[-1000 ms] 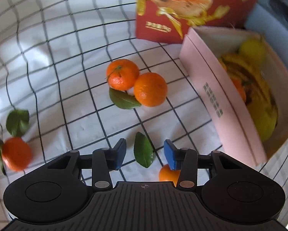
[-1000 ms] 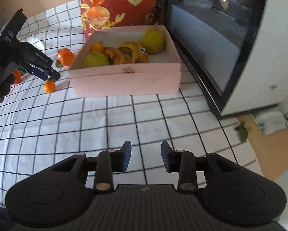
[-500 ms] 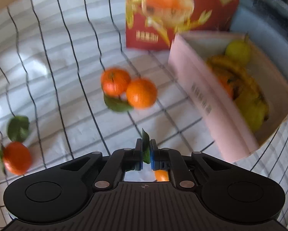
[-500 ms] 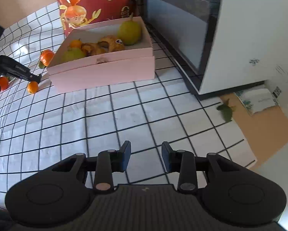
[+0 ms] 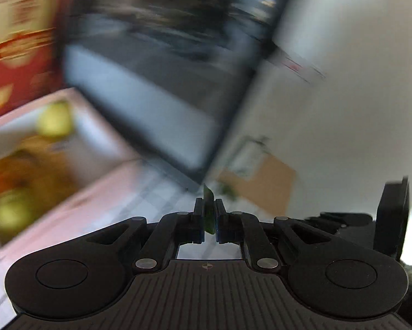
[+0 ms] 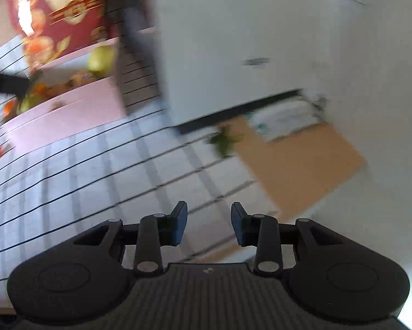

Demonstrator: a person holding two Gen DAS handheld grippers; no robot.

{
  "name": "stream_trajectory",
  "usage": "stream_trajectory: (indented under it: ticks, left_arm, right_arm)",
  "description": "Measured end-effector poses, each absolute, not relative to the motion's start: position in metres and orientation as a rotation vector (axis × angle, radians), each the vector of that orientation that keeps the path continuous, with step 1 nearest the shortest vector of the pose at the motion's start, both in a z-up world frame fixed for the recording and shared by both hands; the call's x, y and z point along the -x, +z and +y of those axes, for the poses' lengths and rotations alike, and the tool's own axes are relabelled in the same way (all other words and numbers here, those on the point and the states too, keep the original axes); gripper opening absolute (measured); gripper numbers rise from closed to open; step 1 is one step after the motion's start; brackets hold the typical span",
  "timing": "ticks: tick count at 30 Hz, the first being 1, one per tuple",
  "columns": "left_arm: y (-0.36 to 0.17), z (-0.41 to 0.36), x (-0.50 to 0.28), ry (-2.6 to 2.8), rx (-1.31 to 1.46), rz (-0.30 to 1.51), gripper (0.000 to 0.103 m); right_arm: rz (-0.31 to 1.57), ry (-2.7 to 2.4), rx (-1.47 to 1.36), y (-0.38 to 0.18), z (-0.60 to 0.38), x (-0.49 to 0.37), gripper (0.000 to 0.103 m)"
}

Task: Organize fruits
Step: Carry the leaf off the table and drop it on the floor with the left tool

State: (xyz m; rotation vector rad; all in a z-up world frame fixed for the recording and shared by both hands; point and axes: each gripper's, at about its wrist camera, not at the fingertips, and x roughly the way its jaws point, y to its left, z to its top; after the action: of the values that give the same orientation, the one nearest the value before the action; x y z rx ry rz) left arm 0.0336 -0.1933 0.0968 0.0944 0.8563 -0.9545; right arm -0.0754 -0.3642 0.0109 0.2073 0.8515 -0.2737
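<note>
Carrying a loose leaf clear of the fruit

I keep the left gripper [image 5: 209, 214] clenched on the green leaf [image 5: 208, 195], which stands edge-up between its pads, and swing steadily so it can't slip; the pink box [image 5: 76, 195] of fruit lies off to its left, while my right gripper [image 6: 208, 221] hangs released, empty.

A white cloth with a black grid [image 6: 76, 181] covers the table surface. A white appliance with a dark glass front [image 5: 161, 63] stands on it. Past the cloth's edge lies bare tan tabletop [image 6: 302, 162]. Both views are motion-blurred; lighting is bright daylight.
</note>
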Motion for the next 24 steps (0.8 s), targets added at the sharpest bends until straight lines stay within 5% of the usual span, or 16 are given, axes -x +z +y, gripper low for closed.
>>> stream_trajectory:
  ticks: [5,11,24]
  left_arm:
    - [0.065,-0.269,-0.008,-1.001,-0.245,0.713,0.013]
    - [0.034,-0.297,-0.025,-1.008,-0.294,0.809,0.019]
    - [0.068,-0.195,-0.009,-0.864,-0.231,0.712,0.019]
  right_arm:
    - [0.843,-0.355,-0.245,0.005,-0.404,0.083,0.035]
    - [0.845,-0.365,-0.282,-0.004,-0.423,0.090,0.035]
    - [0.798,-0.246,-0.185,0.005,-0.373,0.069,0.042]
